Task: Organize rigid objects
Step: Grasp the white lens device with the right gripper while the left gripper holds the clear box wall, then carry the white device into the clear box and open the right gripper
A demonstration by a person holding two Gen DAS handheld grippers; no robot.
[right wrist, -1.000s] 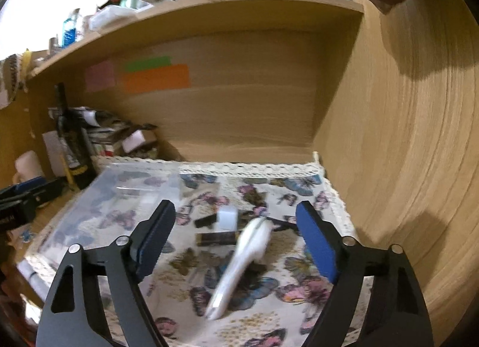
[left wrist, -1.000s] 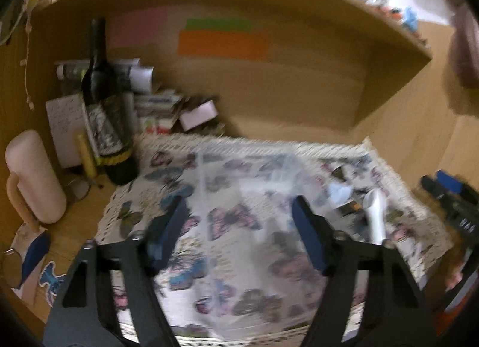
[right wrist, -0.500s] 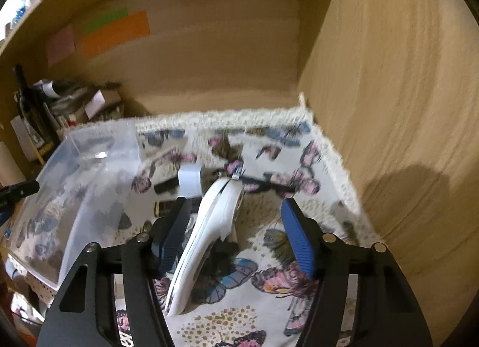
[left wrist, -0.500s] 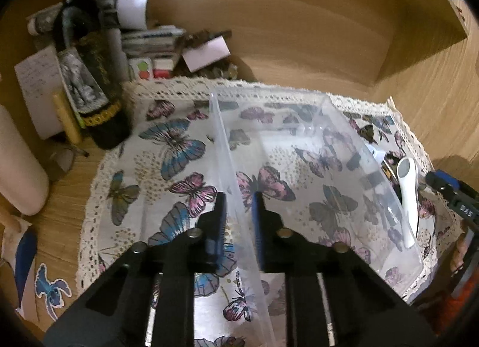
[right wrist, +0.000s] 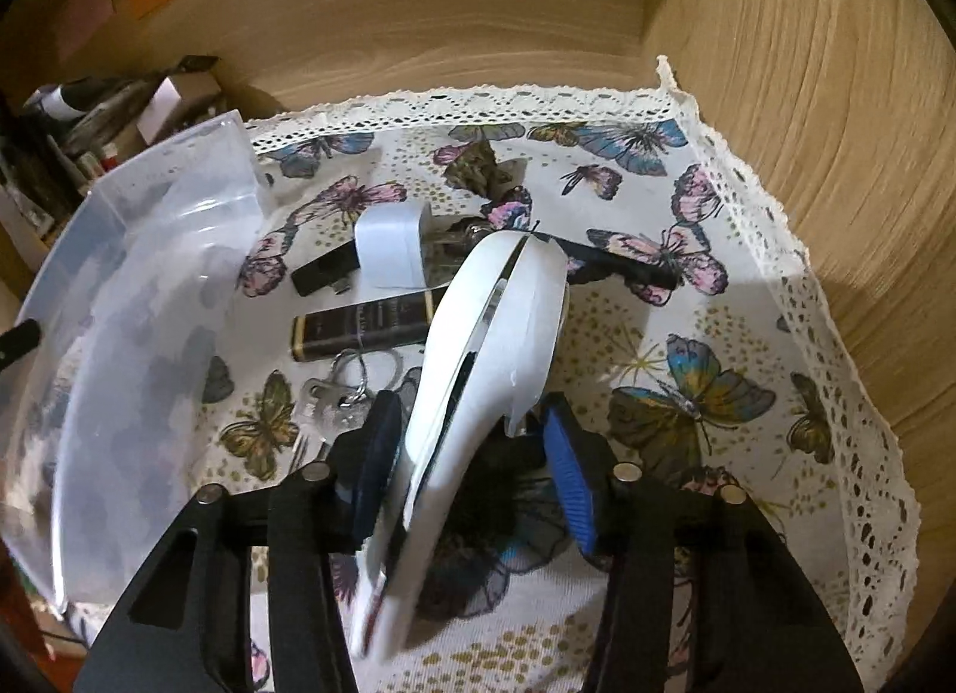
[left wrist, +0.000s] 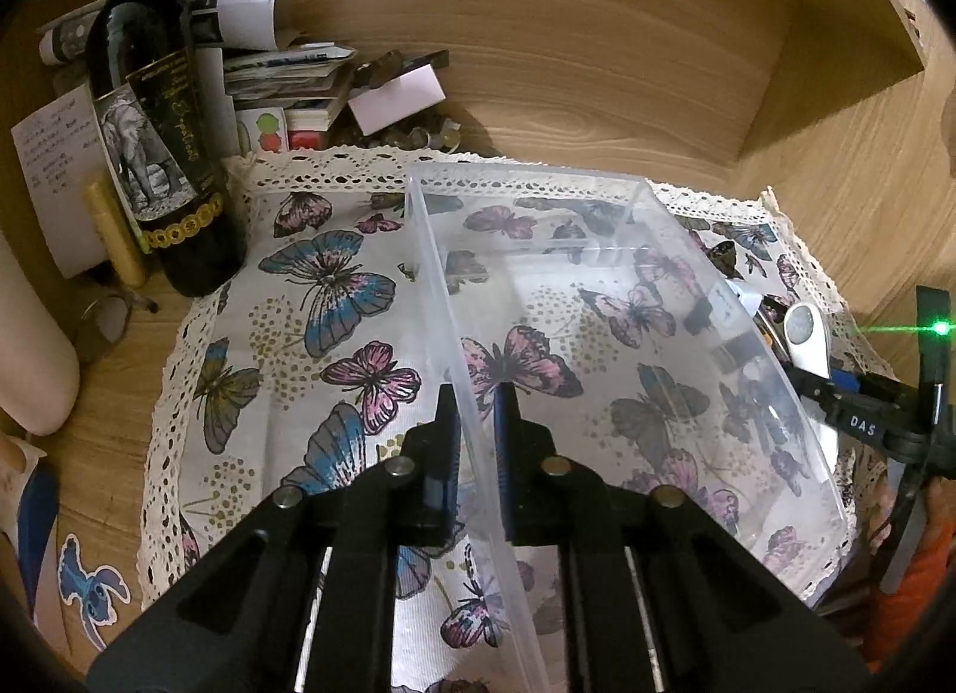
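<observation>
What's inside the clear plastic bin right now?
Nothing visible: through the clear plastic bin only the butterfly cloth shows. The left gripper pinches its wall. The near corner is hidden behind the gripper body.

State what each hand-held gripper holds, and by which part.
Left hand-held gripper pinches the clear bin by its left wall. Right straddles the white device, not clamped.

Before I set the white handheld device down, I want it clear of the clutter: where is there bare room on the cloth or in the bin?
The clear bin is empty. Bare cloth lies between it and the wine bottle, and between the white handheld device and the wooden side wall. It is crowded between device and bin: white adapter, dark bar, keyring.
</observation>
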